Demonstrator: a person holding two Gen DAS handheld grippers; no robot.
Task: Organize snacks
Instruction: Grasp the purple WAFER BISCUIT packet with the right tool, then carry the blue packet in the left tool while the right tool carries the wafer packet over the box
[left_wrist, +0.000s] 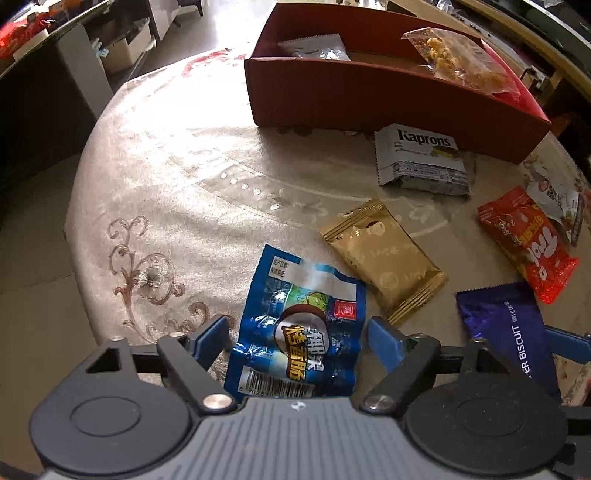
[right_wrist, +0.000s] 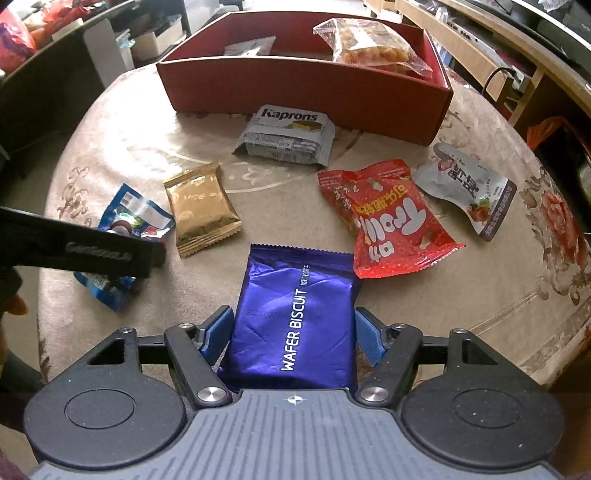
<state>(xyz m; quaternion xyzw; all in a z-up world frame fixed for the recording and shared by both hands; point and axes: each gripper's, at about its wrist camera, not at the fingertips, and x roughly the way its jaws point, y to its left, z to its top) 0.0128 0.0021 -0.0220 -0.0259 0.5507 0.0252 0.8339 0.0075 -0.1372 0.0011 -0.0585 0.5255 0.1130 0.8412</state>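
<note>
While the red box (left_wrist: 369, 96) at the far right holds a silver packet (left_wrist: 317, 46) and a clear snack bag (left_wrist: 458, 55), the left claw (left_wrist: 297, 336) spreads wide around the blue packet (left_wrist: 299, 328), long axis running near-to-far on the worktop (left_wrist: 166, 177). From the right wrist, the right claw (right_wrist: 291, 332) straddles the purple wafer biscuit pack (right_wrist: 295, 317), pads just beside its edges, lettering running near-to-far.

A floral-patterned counter (right_wrist: 498, 258) carries a red box (right_wrist: 295, 88); before it lie Kaprons (right_wrist: 288, 138), gold (right_wrist: 201, 208), blue (right_wrist: 136, 218), purple wafer (right_wrist: 295, 314), red (right_wrist: 388, 218) and grey (right_wrist: 469, 184) snack packets.
</note>
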